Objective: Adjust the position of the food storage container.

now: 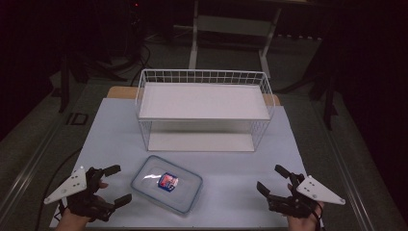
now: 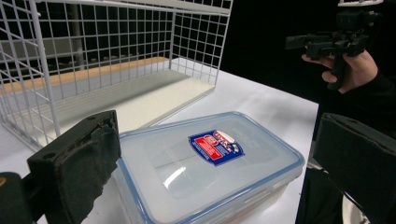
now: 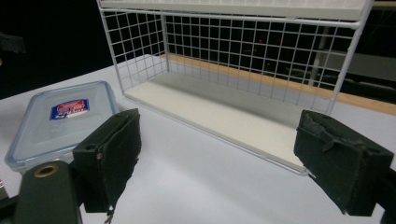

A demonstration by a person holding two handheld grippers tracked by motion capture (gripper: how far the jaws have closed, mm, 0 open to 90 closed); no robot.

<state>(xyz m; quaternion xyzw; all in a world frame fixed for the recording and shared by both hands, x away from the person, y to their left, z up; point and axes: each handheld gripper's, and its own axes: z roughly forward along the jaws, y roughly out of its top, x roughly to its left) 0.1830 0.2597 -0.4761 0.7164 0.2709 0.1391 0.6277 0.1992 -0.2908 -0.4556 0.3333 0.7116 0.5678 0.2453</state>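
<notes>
A clear plastic box with a blue-rimmed lid and a red and blue label [image 1: 166, 184] lies flat on the white table, near its front edge. My left gripper [image 1: 120, 184] rests just left of the box, open, its jaws pointing at it. In the left gripper view the box [image 2: 210, 168] sits close ahead between the spread jaws of that gripper [image 2: 219, 135], untouched. My right gripper [image 1: 269, 177] stands open at the front right, apart from the box. In the right gripper view its jaws [image 3: 219, 140] face the rack, with the box [image 3: 60, 121] off to the left.
A white two-level wire rack [image 1: 202, 103] stands at the back middle of the table [image 1: 231, 163], its open front facing me; its lower shelf [image 3: 224, 116] is bare. Dark floor and a table frame lie beyond. A hand holds the right gripper [image 2: 336, 42] far off.
</notes>
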